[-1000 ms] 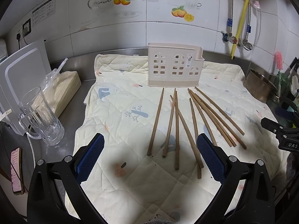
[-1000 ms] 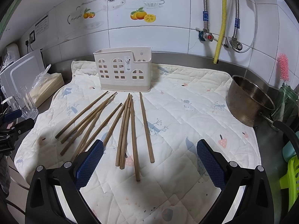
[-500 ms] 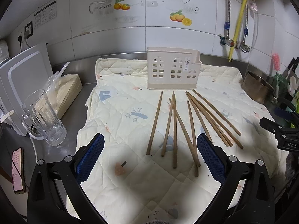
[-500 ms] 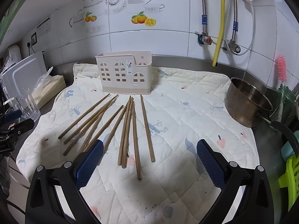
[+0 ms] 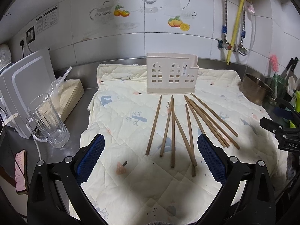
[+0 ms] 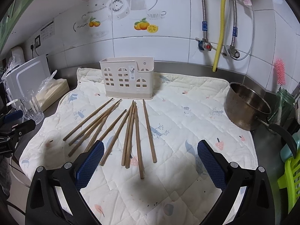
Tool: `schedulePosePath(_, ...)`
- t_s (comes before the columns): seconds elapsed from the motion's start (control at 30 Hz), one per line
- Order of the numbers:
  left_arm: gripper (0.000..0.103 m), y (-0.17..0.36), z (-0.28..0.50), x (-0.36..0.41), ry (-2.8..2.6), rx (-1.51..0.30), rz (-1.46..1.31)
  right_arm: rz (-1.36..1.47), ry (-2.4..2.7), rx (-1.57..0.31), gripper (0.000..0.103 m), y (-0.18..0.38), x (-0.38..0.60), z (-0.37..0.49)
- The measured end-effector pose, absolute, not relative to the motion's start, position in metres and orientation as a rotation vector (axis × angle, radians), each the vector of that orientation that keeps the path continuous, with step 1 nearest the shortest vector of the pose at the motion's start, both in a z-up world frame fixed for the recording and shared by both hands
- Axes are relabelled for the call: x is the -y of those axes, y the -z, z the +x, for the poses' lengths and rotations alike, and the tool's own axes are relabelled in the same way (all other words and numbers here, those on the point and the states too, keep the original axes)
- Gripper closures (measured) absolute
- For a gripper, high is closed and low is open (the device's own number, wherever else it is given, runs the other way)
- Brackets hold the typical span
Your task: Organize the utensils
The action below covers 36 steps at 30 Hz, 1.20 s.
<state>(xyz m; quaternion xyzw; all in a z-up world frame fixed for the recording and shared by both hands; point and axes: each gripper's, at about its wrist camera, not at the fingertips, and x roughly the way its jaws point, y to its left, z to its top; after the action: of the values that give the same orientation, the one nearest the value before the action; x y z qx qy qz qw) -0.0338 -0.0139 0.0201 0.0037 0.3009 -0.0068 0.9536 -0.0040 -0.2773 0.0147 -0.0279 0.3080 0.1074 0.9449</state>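
while nothing has yet been lifted, the scene reads from the left like this: a clear ribbed glass mug (image 5: pixel 46 121) stands on the steel worktop (image 5: pixel 75 123) beside a white cutting board (image 5: pixel 24 86), off the edge of the pale quilted cloth (image 5: pixel 120 116) that covers most of the surface. the left claw (image 5: pixel 151 157) hovers low over the near part of that cloth, its blue-padded fingers spread wide and grasping nothing. just ahead of it and a little to its right lie the brown wooden chopsticks (image 5: pixel 173 131), loosely fanned, several crossing or touching one another, their far tips pointing toward the beige plastic utensil holder with window-shaped cutouts (image 5: pixel 171 76). that holder stands upright at the back of the cloth, and no chopstick shows above its rim. the right claw (image 6: pixel 151 161) is likewise released, hanging over the near ends of the rightmost sticks. further right, a dull metal pot (image 6: pixel 245 106) sits at the cloth's edge.

as far as i can judge, the task is at its very start: every visible chopstick is on the cloth, none is gripped, and all remain to be gathered and stood in the holder.
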Motion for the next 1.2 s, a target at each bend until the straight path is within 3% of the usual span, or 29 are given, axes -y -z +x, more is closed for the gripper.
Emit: schedulePosePath(1.2, 0.005, -0.0255, -0.041, 0.0184, 0.015, -0.595, 0.019, -0.053, -0.229, -0.614, 0.006, -0.0182, 0.276, -0.0111)
